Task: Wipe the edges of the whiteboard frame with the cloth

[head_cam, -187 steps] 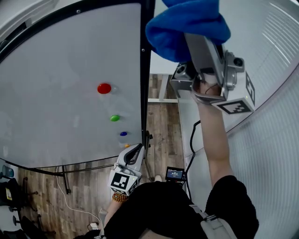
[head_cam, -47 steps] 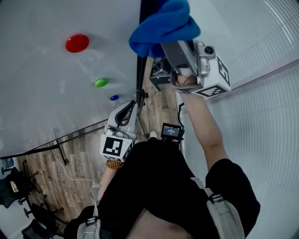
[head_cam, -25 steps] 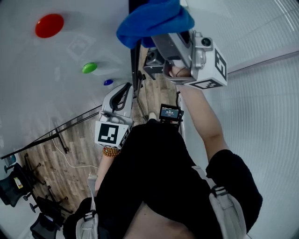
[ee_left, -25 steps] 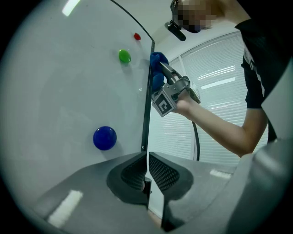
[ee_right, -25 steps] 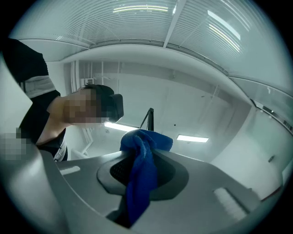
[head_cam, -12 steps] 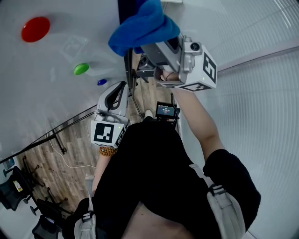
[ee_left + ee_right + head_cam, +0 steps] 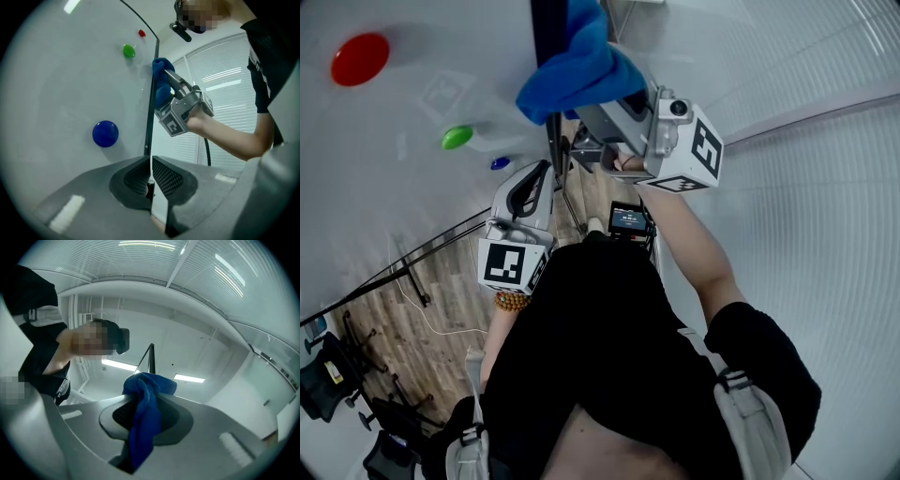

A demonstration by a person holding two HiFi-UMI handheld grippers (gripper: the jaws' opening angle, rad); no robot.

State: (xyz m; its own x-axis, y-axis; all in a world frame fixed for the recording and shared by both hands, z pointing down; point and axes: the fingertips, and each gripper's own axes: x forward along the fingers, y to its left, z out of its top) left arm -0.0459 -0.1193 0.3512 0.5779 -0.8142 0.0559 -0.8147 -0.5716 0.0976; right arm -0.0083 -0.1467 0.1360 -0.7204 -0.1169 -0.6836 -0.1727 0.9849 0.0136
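Note:
A blue cloth is bunched against the black right-hand frame of the whiteboard. My right gripper is shut on it. In the right gripper view the cloth hangs between the pads, and the frame rises just behind it. My left gripper is lower on the same edge. In the left gripper view it is shut on the thin frame. Above it are the cloth and the right gripper.
Red, green and blue magnets stick to the board. A small screen stands on the wooden floor below. Office chairs are at the lower left. A ribbed glass wall runs along the right.
The right gripper has slid the cloth down the frame's right edge, closer to the left gripper. The left gripper has kept its hold on the frame.

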